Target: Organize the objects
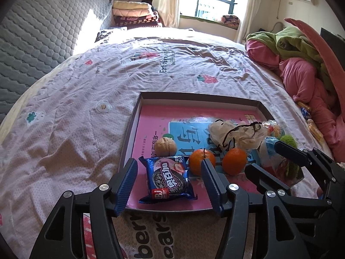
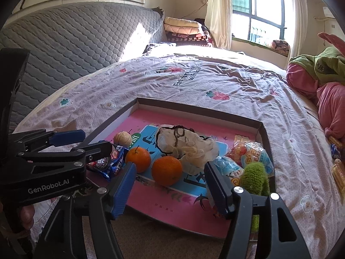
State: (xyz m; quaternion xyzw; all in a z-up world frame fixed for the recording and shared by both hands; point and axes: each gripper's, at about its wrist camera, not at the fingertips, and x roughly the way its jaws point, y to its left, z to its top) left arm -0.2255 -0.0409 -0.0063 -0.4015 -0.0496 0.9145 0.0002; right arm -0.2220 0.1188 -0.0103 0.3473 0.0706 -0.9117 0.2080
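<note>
A shallow box tray with a pink printed floor lies on the bed. In it are a blue Oreo packet, a walnut, two oranges, a crumpled white bag with a dark cord, snack packets and a green fuzzy item. My left gripper is open, its jaws either side of the Oreo packet. My right gripper is open and empty over the tray's near edge.
The bed has a pale floral sheet. A grey quilted headboard stands at the left. Pink and green bedding is piled at the right, with more snack packets beside it. Folded blankets are stacked near the window.
</note>
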